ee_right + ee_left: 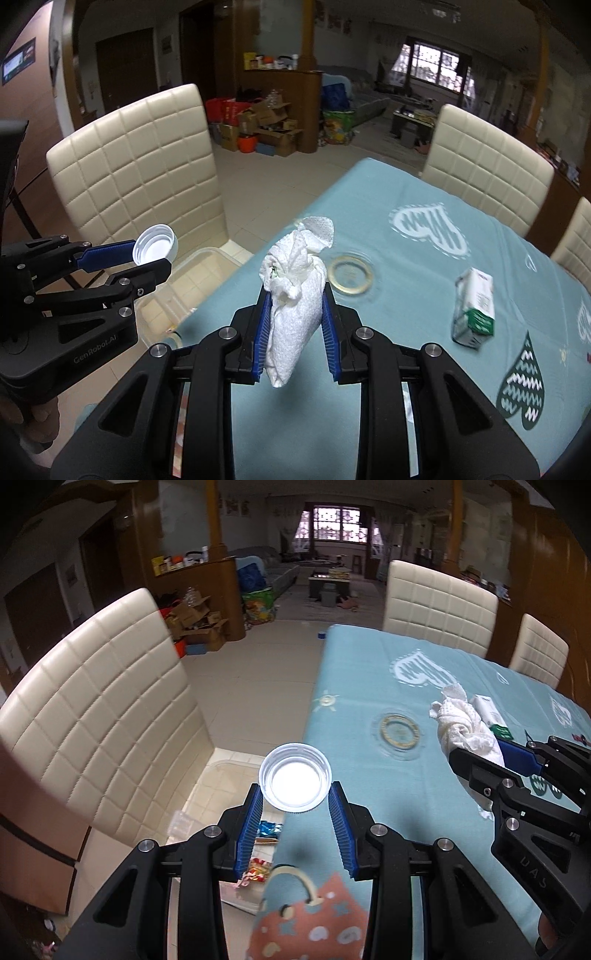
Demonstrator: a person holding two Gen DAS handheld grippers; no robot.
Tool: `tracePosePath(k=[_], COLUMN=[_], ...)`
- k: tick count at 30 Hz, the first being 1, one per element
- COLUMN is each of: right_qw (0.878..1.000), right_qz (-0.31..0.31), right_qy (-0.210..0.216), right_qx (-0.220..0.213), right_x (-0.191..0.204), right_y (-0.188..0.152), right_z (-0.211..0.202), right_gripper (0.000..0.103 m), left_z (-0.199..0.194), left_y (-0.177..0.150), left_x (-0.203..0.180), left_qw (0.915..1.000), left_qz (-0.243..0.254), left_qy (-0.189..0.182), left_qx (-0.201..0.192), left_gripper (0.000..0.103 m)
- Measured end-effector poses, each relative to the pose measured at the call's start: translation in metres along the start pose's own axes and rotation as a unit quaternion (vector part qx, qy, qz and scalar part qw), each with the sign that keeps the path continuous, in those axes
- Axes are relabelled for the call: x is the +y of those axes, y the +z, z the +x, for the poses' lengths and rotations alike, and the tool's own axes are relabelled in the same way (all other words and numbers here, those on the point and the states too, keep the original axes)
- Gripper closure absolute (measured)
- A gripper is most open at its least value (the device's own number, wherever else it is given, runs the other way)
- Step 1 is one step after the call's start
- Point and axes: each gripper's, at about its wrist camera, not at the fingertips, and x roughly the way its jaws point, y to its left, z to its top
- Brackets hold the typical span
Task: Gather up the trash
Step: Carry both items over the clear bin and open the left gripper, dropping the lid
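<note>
Black left gripper (295,805) and right gripper (293,317), blue ribbed jaws, silver screws

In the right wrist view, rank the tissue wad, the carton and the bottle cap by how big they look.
1. tissue wad, though it is nearest the camera, held in the right gripper
2. carton
3. bottle cap

On the side of the left gripper (153,254), down on its black body, raised lettering reads "GenRobot.AI". The right gripper (476,753) carries faint embossed letters on its body that look like "UAS", though I can't be sure. The small carton (475,308) lying on the desk has print on it, too blurred to read.
</note>
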Motion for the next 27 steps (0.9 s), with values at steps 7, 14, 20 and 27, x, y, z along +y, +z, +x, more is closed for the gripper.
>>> tracePosePath(k=[7, 14, 20, 27], right_qw=[0.999, 0.997, 0.996, 0.994], right_qz=[-0.034, -0.048, -0.058, -0.058], right_qy=[0.034, 0.059, 0.069, 0.087], right_qx=[0.001, 0.009, 0.019, 0.032], right_x=[0.038, 0.057, 0.059, 0.063], right_y=[0.020, 0.029, 0.034, 0.039], right_z=[0.021, 0.043, 0.061, 0.082], right_gripper=[0.075, 0.075, 0.075, 0.075], left_z=[0.003, 0.013, 0.020, 0.026], left_y=[-0.002, -0.003, -0.001, -0.005], left_x=[0.046, 0.074, 0.090, 0.111], left_qw=[0.9987, 0.9966, 0.9934, 0.9885], left_qz=[-0.039, -0.065, -0.101, -0.133], left_qy=[0.032, 0.049, 0.053, 0.071], left_qx=[0.003, 0.013, 0.010, 0.018], left_gripper=[0.066, 0.065, 0.019, 0.019])
